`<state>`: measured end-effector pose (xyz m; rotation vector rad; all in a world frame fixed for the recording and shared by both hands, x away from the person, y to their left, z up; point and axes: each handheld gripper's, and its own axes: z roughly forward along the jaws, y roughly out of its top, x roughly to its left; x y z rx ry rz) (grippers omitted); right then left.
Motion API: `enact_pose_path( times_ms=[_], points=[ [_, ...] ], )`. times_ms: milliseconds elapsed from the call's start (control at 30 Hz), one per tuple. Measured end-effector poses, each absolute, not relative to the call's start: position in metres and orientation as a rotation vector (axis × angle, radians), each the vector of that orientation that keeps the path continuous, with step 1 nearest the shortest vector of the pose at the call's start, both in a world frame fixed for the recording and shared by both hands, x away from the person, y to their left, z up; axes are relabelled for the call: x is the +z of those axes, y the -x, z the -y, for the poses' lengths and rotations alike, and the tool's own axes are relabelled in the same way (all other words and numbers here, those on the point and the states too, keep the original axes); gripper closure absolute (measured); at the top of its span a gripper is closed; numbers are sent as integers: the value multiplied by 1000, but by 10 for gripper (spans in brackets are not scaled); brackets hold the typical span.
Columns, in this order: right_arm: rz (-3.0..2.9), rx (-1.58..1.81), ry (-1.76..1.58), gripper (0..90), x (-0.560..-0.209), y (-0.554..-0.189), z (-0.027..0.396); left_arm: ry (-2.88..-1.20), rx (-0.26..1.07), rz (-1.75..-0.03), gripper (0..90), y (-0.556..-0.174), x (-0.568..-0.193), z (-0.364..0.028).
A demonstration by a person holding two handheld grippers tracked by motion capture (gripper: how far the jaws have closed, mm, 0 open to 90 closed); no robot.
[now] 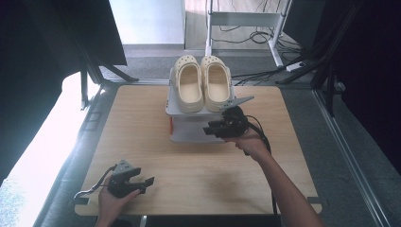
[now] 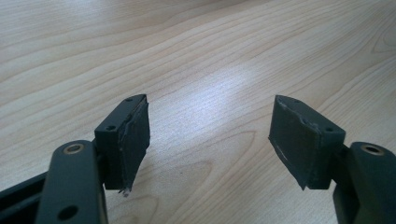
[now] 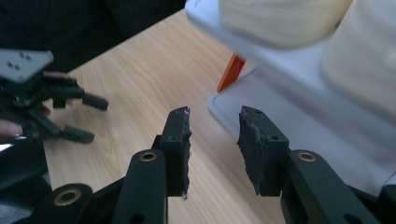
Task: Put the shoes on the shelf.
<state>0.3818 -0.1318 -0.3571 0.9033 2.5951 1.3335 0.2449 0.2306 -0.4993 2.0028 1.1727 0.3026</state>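
Shoe rack [image 1: 189, 135]: one, white, two-tiered, standing at the far middle of the table; an orange part shows between its shelves on its left side.
Clogs [image 1: 203, 84]: two, cream, side by side on the rack's top shelf, toes pointing away from the person.
Right gripper [image 1: 211, 129]: one, at the rack's near right corner, level with the lower shelf; jaws partly apart, nothing between them, lower shelf edge just beyond the tips.
Left gripper [image 1: 147, 181]: one, resting at the table's near left, well apart from the rack; jaws wide apart over bare wood.
Table [image 1: 142, 118]: one, light wood.
Hands: two, one on each gripper.
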Motion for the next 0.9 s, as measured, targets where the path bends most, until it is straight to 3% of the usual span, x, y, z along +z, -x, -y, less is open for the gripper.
enact_pose_path(
  times_ms=[400, 900],
  points=[
    [-2599, 1382, -930, 631, -416, -356, 153, -2013, 298, -1164, 296, -245, -499, -225],
    [-2586, 1391, -946, 625, -430, -353, 159, -2018, 295, -1160, 295, -245, -500, -222]
  ],
)
